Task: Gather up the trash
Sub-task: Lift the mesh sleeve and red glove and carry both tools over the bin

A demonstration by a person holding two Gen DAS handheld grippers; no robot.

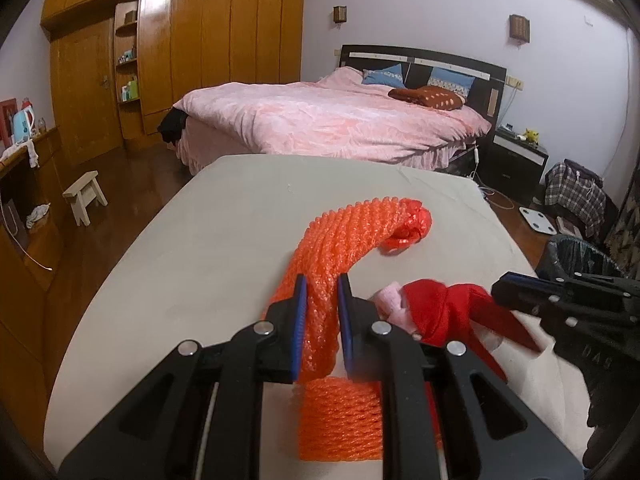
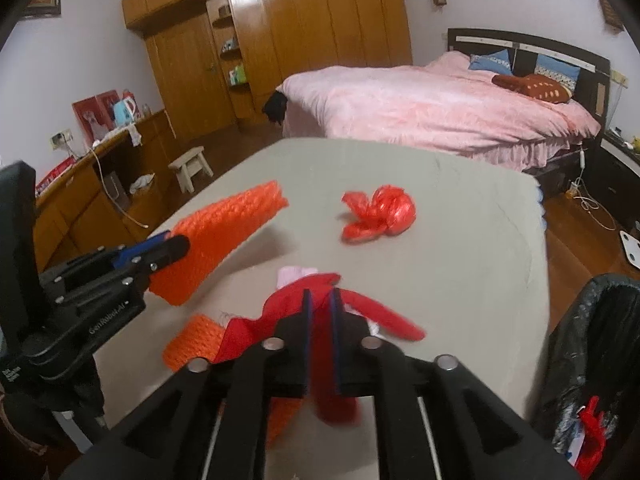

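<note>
Your left gripper [image 1: 322, 280] is pinching the orange foam net [image 1: 340, 240] tight between its blue pads, lifting one end off the grey table [image 1: 180, 260]. Your right gripper [image 2: 320, 300] is squeezing down narrow on the red cloth scrap [image 2: 288, 312], which is bunched with a pink bit. A crumpled red plastic bag [image 2: 380, 214] is sitting farther out on the table, and the black-lined trash bin [image 2: 592, 340] is waiting off the right edge.
</note>
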